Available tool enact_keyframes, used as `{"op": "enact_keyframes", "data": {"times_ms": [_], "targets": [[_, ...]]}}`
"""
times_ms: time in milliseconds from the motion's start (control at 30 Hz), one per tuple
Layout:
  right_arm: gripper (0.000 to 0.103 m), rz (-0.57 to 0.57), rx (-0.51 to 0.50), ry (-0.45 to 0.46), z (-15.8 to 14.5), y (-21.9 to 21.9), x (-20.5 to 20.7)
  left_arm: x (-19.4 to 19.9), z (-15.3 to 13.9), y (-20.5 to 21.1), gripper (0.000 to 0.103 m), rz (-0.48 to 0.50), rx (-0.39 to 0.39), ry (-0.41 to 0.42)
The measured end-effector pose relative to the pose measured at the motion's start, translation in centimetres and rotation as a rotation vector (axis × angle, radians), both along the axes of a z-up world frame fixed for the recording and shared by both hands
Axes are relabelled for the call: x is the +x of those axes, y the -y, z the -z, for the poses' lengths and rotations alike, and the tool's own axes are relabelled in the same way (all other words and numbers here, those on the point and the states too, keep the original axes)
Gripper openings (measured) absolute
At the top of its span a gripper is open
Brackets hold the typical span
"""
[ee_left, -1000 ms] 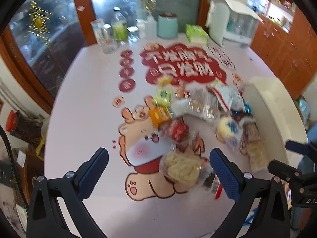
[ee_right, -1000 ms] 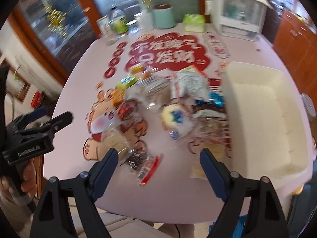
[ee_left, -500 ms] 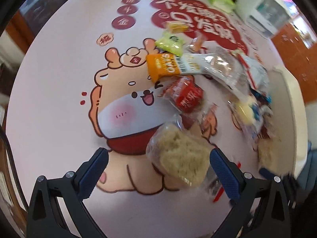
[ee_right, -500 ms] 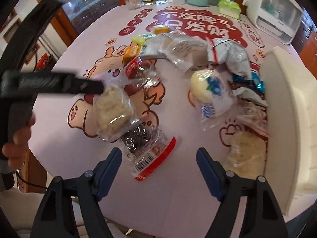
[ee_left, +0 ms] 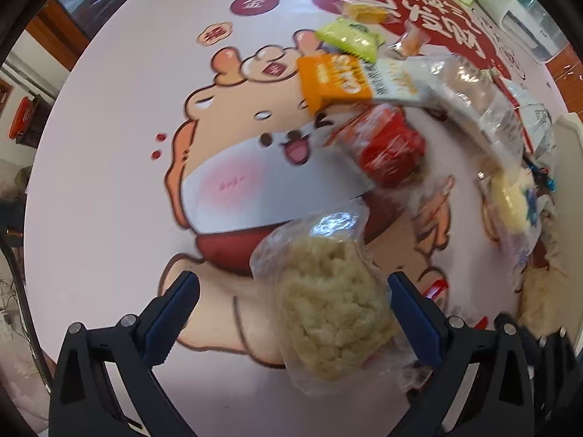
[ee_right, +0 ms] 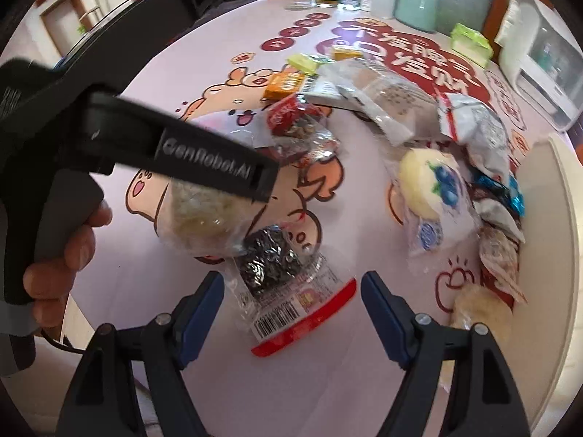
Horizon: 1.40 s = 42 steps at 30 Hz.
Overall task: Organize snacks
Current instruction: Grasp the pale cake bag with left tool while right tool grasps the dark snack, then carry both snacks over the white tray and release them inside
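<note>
A pile of snacks lies on the cartoon-printed table. My left gripper [ee_left: 295,313] points straight down, open, around a clear bag of pale rice crisp [ee_left: 328,291]; the bag sits close to the right pad, far from the left one. My right gripper [ee_right: 291,306] is open low over a dark foil snack pack [ee_right: 269,258] with a red edge and barcode, which lies between its fingers. The left gripper's black body [ee_right: 182,153] and the hand holding it [ee_right: 62,255] fill the left of the right wrist view. A white bin [ee_right: 546,218] stands at the right.
Behind lie an orange oats pack [ee_left: 331,80], a red pack [ee_left: 386,142], a green pack [ee_left: 346,38] and a blueberry bun [ee_right: 433,182]. A teal canister [ee_right: 417,7], a green tissue pack [ee_right: 470,42], glasses and a white appliance [ee_right: 539,58] stand at the far edge.
Both grippers have come down toward the table. The left one now straddles the rice crisp bag, the right one the dark pack. The right jaws narrowed a little.
</note>
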State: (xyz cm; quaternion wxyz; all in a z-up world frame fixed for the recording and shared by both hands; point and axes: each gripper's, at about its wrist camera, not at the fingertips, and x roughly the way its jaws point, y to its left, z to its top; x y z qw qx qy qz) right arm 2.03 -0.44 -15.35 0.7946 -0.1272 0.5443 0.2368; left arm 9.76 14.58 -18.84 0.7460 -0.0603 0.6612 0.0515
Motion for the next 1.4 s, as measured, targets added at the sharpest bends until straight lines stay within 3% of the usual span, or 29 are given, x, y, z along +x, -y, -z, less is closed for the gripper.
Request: {"op": "enact_keyframes", "data": {"times_ms": [267,400,500,600,667,700,800,967,1100,1200,1400], "targets": [[0.078,-0.175,-0.017,0.012,1.5,-1.7,1.2,-1.9,0.6,-2.3,0.102,-0.004,0.012,-0.019],[0.078,-0.264,-0.082,0.017,2.8,-3.0,0.6,-2.4,0.8,-2.7,0.102,0.013,0.018,-0.022],[0.077,-0.286,-0.075,0.014,3.1,-3.1,0.4,-2.8,1.4,-2.5,0.102,0.035,0.030,-0.024],[0.060,-0.281,-0.065,0.016,2.9,-3.1,0.5,-3.8,1.7,-2.3,0.101,0.059,0.026,-0.041],[0.055,-0.267,-0.058,0.007,2.8,-2.8,0.8,-4.1,1.7,-2.4,0.098,0.060,0.001,-0.035],[0.054,-0.259,-0.052,0.007,2.6,-2.7,0.8,-4.0,1.6,-2.1,0.091,0.070,0.002,-0.026],[0.050,-0.213,-0.044,0.004,2.2,-2.2,0.9,-4.5,0.3,-1.3,0.055,0.132,0.009,0.030],[0.050,-0.091,-0.008,0.002,0.8,-0.3,1.4,-4.5,-0.2,-0.4,0.055,0.151,-0.036,0.031],[0.050,0.001,0.009,0.047,-1.9,1.4,1.2,-4.4,-3.4,1.5,0.055,0.232,-0.012,0.145],[0.050,0.091,0.014,0.104,-4.7,3.2,0.9,-4.4,-6.7,3.9,0.055,0.325,0.004,0.273],[0.050,0.359,0.024,0.206,-10.6,8.7,0.1,-3.7,-13.7,9.2,0.055,0.498,-0.095,0.448]]}}
